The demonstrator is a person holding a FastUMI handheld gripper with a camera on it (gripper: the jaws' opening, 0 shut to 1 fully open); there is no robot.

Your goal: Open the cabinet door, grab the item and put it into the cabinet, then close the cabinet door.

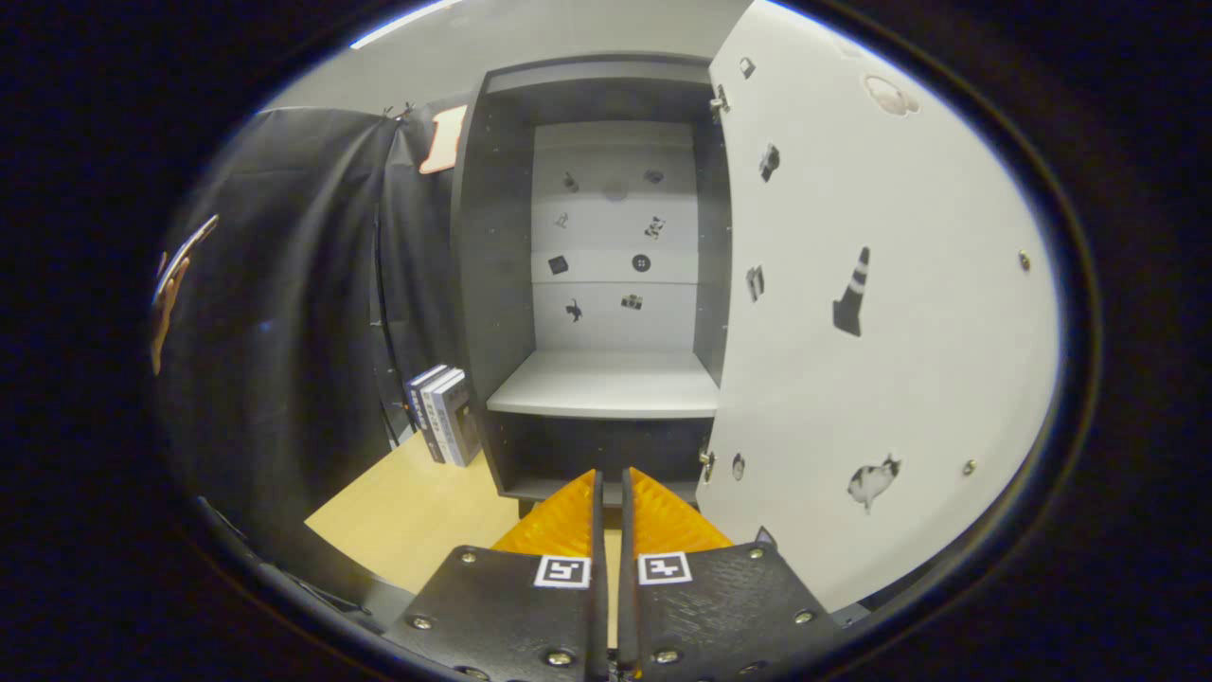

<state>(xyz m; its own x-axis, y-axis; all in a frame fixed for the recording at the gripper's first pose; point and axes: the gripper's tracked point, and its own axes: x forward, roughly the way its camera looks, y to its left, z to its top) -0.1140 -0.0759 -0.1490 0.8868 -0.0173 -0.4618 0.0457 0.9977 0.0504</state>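
The dark cabinet [492,284] stands straight ahead with its white door [881,313] swung wide open to the right. Its pale shelf [606,384] is bare, and small stickers dot the white back panel and the door's inside face. My gripper [612,493] points at the cabinet's base just below the shelf. Its two fingers lie almost together with only a thin slit between them and nothing held. Several box-like items [445,415] stand upright on the wooden table beside the cabinet's left wall.
The light wooden tabletop [407,511] spreads to the left of my fingers. Black cloth [284,313] hangs as a wall along the left side. The open door stands close to the right of the fingers.
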